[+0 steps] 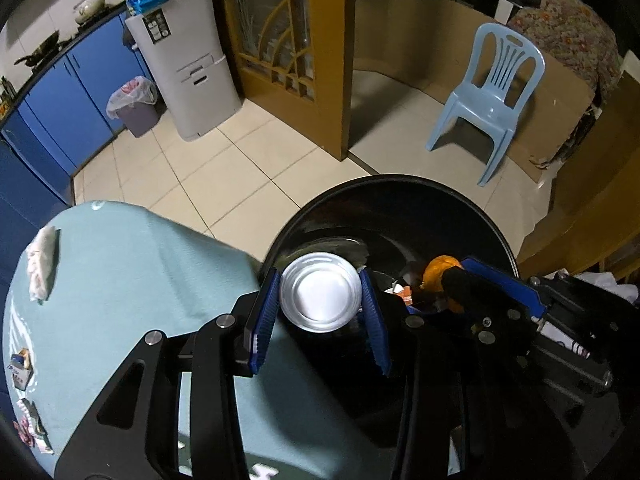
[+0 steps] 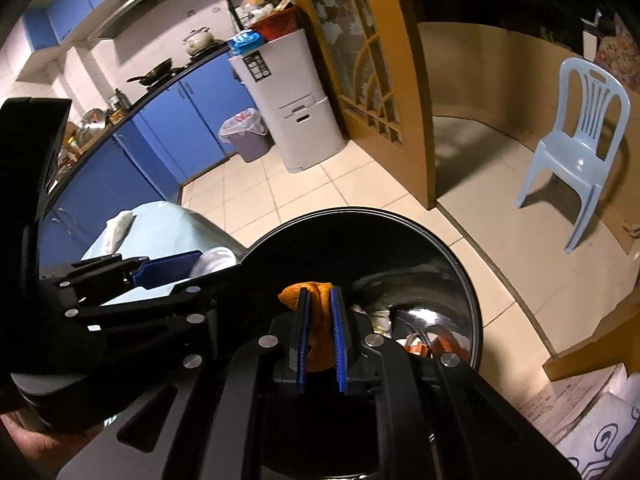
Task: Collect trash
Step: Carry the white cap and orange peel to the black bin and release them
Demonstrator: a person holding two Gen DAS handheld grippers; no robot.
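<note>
Here, over the black bin [image 1: 460, 200] beside the cloth-covered surface [image 1: 120, 280], the left claw [image 1: 320, 300] pinches a metal can [image 1: 320, 292]; the right claw [image 2: 318, 332] squeezes orange peel [image 2: 306, 292]. Best practice: centre each above the opening, then let go cleanly.

Indoor lighting, dim toward right; tiled floor [image 1: 224, 168] bright. Glare inside black bin [image 2: 420, 316]. Strong fisheye bending, dark corners. Focus sharp.
</note>
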